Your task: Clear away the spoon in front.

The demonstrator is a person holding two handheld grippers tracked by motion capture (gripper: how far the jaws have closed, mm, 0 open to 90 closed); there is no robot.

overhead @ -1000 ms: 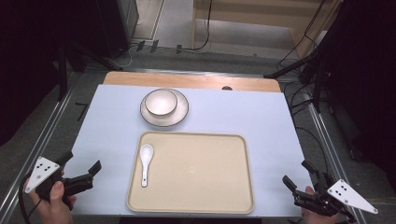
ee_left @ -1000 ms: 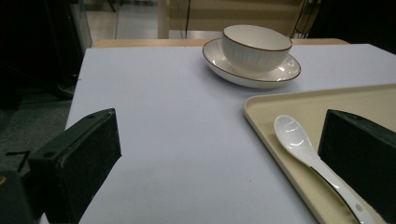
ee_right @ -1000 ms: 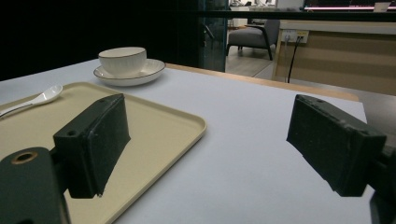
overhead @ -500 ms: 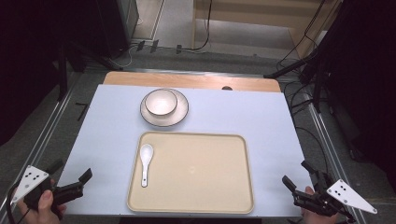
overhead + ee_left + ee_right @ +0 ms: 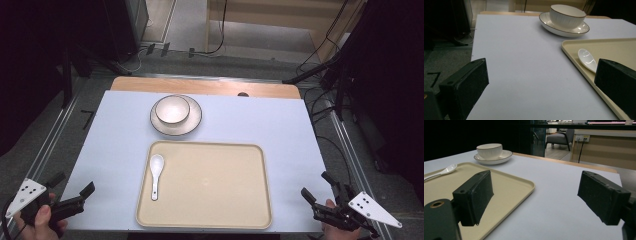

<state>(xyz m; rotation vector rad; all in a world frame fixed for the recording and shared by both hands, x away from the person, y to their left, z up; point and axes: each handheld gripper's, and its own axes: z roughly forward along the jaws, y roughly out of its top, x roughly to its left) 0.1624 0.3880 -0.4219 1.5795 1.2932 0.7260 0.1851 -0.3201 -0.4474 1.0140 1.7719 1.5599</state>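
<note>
A white ribbed bowl [image 5: 172,110] sits in a white plate [image 5: 194,121] at the back middle of the table. In front of it lies a beige tray [image 5: 215,190], and a white spoon [image 5: 156,172] rests on the tray's left side with its handle toward me. My left gripper [image 5: 74,184] hangs open off the near left corner, nothing between its jaws. My right gripper [image 5: 315,184] is open at the near right corner, also holding nothing. The left gripper view has the spoon [image 5: 587,59] just past its right jaw. The right gripper view has the tray [image 5: 506,185] behind its left jaw.
A pale blue sheet [image 5: 120,145] covers the table, with a bare wooden strip [image 5: 200,86] along the far edge. Cables and dark stands lie on the floor around the table. Bare sheet lies left and right of the tray.
My left gripper has drawn back toward me and leftward, from beside the tray's left edge to the table's near left corner. The right gripper has barely moved.
</note>
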